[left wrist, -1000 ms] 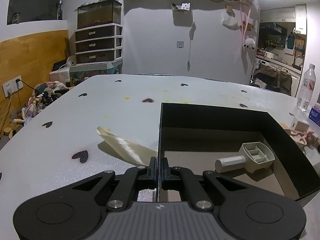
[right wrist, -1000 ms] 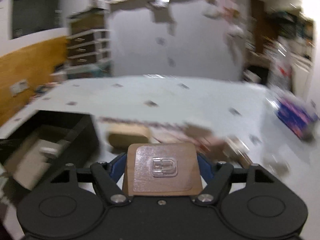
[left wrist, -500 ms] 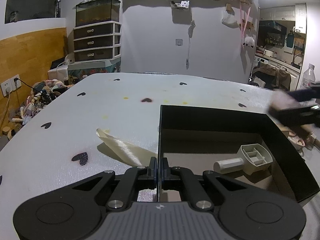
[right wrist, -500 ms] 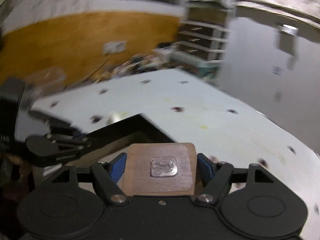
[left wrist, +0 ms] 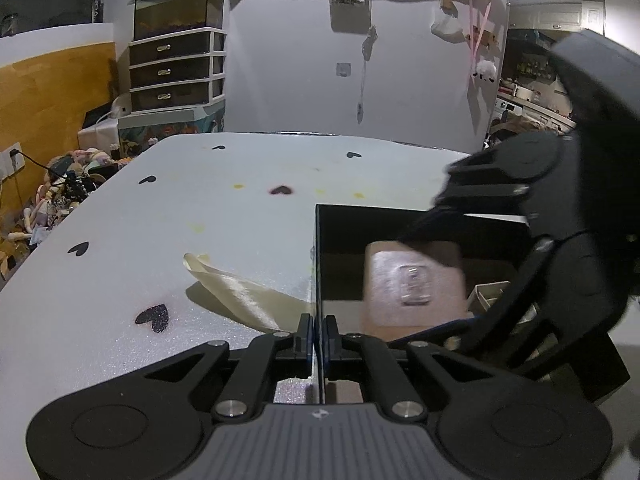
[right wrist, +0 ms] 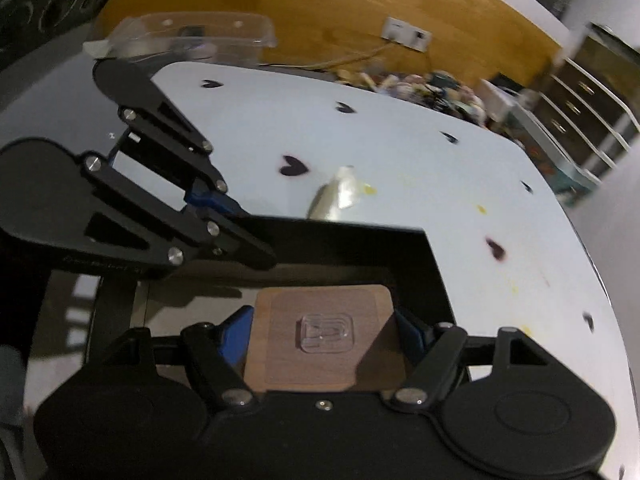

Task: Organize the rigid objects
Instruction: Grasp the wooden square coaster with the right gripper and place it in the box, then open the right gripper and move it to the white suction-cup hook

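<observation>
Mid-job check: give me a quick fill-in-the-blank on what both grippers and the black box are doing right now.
1. The left gripper is shut on the box's ____.
2. The right gripper holds a brown ____ block with a clear emblem on top.
3. That block hangs over the open black ____.
4. A cream ribbon lies on the table, ____ the box.

Missing words: wall; wooden; box; outside

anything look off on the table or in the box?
Mostly tidy. A cream ribbon lies loose on the table, its end running under the box wall. Yellow stains dot the tabletop. The left gripper pinches the box wall; the right gripper holds a brown block over the box.
</observation>
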Motion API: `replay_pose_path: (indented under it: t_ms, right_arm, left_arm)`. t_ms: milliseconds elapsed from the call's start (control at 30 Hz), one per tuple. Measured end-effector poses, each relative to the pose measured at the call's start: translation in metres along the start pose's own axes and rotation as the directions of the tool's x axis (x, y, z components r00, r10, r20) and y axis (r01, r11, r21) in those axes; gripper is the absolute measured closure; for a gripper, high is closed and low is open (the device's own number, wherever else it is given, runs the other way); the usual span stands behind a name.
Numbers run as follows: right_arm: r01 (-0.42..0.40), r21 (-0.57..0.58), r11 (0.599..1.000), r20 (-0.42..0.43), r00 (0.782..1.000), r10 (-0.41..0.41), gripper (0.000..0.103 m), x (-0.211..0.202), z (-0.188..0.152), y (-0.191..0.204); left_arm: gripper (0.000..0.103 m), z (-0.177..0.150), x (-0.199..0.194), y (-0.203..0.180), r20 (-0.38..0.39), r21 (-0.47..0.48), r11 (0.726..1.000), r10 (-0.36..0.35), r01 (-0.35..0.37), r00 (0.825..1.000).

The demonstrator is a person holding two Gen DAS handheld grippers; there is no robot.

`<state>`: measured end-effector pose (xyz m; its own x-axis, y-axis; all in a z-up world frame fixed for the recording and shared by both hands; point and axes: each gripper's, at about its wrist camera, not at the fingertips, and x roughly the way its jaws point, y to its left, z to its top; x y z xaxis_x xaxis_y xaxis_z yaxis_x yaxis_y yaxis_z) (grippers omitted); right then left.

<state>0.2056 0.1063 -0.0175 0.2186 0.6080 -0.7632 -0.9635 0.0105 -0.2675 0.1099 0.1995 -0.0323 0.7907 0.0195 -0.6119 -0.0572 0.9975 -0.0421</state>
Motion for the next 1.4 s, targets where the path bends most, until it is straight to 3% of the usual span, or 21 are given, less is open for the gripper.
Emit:
replay_pose_path:
  t_ms: [167, 267, 633, 900, 1067, 1167, 1400]
  right_arm:
    - [-0.004, -0.026, 1.0, -0.008, 1.0, 0.003, 0.027, 0.016, 0.003, -0.008]
    - [-0.028, -0.007, 1.0, -0.009, 1.0, 0.028, 0.019, 0.02, 0.001, -0.014]
    - [0.0, 0.071, 0.998, 0.042, 0.999, -0.003, 0.015, -0.012, -0.007, -0.016]
    - [0.107, 0.196, 0.975, 0.1, 0.987, -0.129, 0.013, -0.058, -0.022, -0.015]
    - [0.169, 0.306, 0.937, 0.13, 0.968, -0.217, 0.008, -0.087, -0.036, -0.011]
    - [0.212, 0.377, 0.902, 0.159, 0.944, -0.288, 0.006, -0.105, -0.05, -0.009]
    - [0.302, 0.607, 0.735, 0.123, 0.878, -0.463, 0.005, -0.145, -0.096, -0.011]
  left_arm:
    - [0.099, 0.003, 0.001, 0.0, -0.012, 0.005, 1.0, 0.001, -0.001, 1.0]
    - [0.099, 0.003, 0.001, -0.001, -0.016, 0.002, 1.0, 0.003, -0.003, 1.0]
    - [0.099, 0.005, 0.003, -0.002, -0.023, -0.004, 1.0, 0.01, -0.01, 1.0]
    - [0.099, 0.006, 0.003, -0.003, -0.029, -0.008, 1.0, 0.014, -0.014, 0.999]
    - [0.099, 0.006, 0.003, -0.004, -0.03, -0.006, 1.0, 0.016, -0.016, 0.999]
    - [0.099, 0.006, 0.003, -0.004, -0.03, -0.006, 1.0, 0.017, -0.017, 0.999]
    - [0.099, 0.006, 0.004, -0.005, -0.03, -0.01, 1.0, 0.028, -0.028, 0.999]
